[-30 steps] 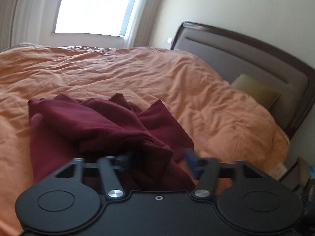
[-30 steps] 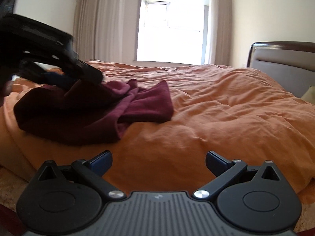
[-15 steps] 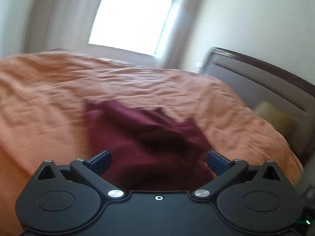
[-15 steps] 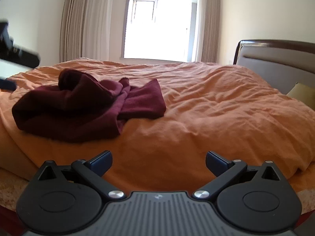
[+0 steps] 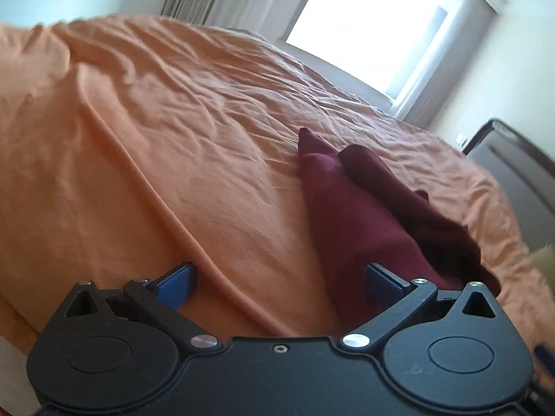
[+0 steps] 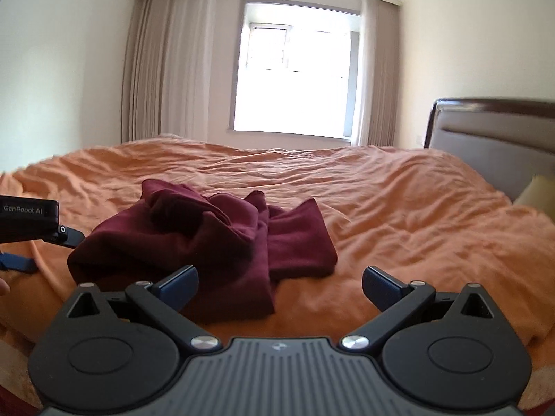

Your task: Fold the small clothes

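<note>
Maroon garment crumpled on orange bedspread. Left gripper released, garment at 1 o'clock. Right gripper released, garment at 11 o'clock.

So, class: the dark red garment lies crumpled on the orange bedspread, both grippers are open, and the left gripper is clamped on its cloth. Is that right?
Not quite. The left gripper holds nothing: the left wrist view shows its jaws spread apart and empty. The dark red garment does lie crumpled on the orange bedspread, and the right gripper is open too.

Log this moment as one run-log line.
left gripper: open, empty | right gripper: open, empty | maroon garment: crumpled, unfolded, on orange bedspread | fold: not started
</note>
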Action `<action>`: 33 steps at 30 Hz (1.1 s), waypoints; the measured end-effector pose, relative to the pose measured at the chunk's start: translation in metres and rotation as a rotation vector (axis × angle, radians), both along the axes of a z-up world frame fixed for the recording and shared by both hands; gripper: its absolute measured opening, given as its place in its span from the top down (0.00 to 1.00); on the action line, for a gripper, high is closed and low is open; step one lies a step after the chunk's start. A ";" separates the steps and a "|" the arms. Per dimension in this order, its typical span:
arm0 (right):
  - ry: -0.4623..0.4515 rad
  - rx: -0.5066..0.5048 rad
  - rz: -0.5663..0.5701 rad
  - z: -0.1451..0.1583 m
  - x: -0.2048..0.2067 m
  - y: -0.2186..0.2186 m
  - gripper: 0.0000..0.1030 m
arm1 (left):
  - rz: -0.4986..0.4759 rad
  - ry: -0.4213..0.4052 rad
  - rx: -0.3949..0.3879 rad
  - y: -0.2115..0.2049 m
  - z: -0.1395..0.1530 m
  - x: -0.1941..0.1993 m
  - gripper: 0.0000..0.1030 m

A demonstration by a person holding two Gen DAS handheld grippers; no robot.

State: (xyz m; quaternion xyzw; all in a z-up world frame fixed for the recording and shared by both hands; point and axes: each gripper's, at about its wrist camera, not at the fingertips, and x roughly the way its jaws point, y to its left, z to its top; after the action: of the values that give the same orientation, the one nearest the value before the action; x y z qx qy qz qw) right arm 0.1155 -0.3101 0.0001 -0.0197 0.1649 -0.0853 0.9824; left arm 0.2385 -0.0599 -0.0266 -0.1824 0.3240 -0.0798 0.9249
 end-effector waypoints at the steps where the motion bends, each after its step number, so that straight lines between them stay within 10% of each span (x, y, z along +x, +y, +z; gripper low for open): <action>1: -0.001 -0.020 0.006 0.002 0.002 0.004 0.00 | 0.004 -0.004 0.007 -0.001 0.000 -0.001 0.01; 8: -0.043 -0.062 0.145 0.018 0.028 0.020 0.00 | 0.027 0.008 -0.048 0.010 0.003 -0.009 0.01; 17: -0.005 -0.138 0.341 0.026 0.083 0.046 0.25 | 0.136 0.037 -0.059 0.025 0.014 -0.016 0.01; 20: 0.045 -0.136 0.350 0.019 0.102 0.049 0.61 | 0.143 0.032 -0.050 0.024 0.015 -0.017 0.01; 24: 0.019 -0.047 0.318 0.019 0.101 0.029 0.81 | 0.127 -0.012 0.016 0.012 0.020 -0.021 0.01; 33: 0.015 0.351 0.022 0.000 0.100 -0.080 0.83 | 0.043 -0.056 0.058 -0.011 0.022 -0.023 0.01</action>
State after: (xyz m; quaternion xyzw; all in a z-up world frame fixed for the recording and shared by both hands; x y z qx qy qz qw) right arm 0.2151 -0.3896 -0.0004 0.1496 0.1841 -0.0446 0.9704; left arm 0.2152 -0.0705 -0.0044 -0.1602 0.2964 -0.0557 0.9399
